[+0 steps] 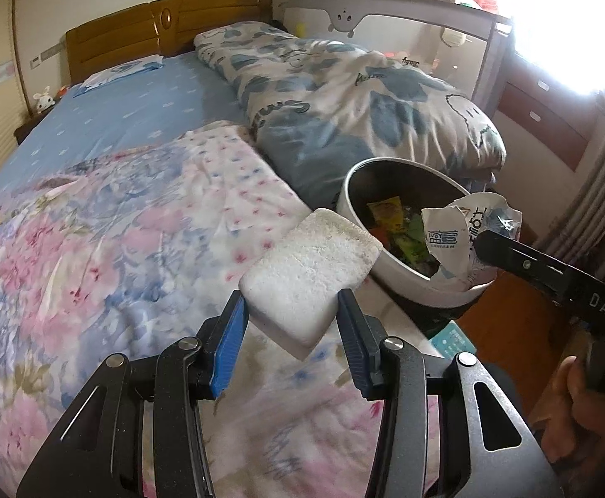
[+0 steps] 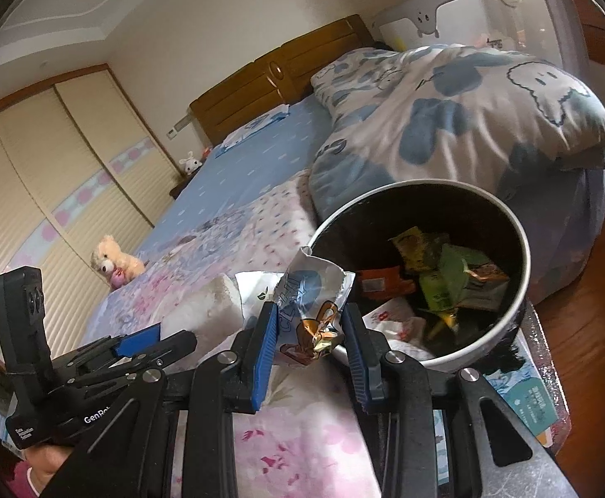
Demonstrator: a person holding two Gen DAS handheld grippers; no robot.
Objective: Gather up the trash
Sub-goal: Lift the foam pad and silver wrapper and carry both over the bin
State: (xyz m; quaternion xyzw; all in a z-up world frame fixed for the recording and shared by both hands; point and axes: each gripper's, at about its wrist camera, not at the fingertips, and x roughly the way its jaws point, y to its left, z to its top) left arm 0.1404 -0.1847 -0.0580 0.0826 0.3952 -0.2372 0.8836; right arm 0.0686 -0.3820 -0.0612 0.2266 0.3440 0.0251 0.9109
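My left gripper [image 1: 292, 313] is shut on a white foam block [image 1: 308, 274], held over the flowered quilt. A round trash bin [image 1: 393, 282] with a white rim and dark inside stands at the bed's right side, with several coloured wrappers in it. In the right wrist view my right gripper [image 2: 308, 323] is shut on a crumpled white and blue snack wrapper [image 2: 310, 307], just left of the trash bin [image 2: 522, 257]. The foam block [image 2: 206, 315] shows to its left, beside the left gripper's blue pad [image 2: 136, 342]. In the left wrist view the wrapper [image 1: 464, 232] hangs over the bin's rim, held by the right gripper's dark finger [image 1: 522, 259].
The bed carries a pink flowered quilt [image 1: 94, 257], a blue sheet [image 1: 136, 112] and a bundled blue and white duvet [image 1: 344, 99]. A teddy bear [image 2: 115, 265] sits at the bed's far edge. A wooden headboard [image 1: 169, 25], a cot rail [image 1: 385, 12] and wooden floor [image 2: 593, 319] surround it.
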